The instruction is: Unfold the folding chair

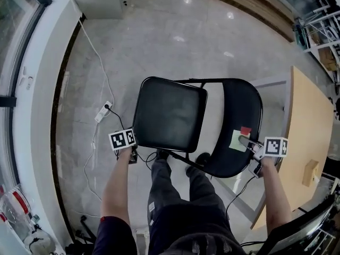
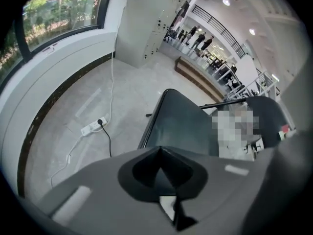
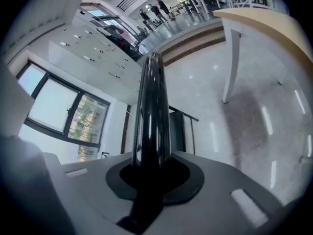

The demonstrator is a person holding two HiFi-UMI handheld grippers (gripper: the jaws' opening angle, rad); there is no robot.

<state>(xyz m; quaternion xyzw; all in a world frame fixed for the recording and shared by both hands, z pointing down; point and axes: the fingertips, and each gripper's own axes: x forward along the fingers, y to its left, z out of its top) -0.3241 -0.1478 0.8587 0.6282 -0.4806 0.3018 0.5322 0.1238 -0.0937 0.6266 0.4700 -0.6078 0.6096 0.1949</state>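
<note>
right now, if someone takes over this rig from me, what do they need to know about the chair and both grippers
Left gripper: jaws together, nothing between them, beside the near left corner of the black padded seat.
Right gripper: shut on the rim of the black rounded backrest.
Done: on the black metal folding chair, the seat stands out from the backrest and faces up.
Left: probably check that it is fully open and steady, then release; the legs are mostly hidden.

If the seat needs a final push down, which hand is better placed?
Left, probably. The left gripper is shut on nothing, beside the near corner of the seat, free to press. The right gripper is clamped on the black backrest tube, steadying it.
</note>
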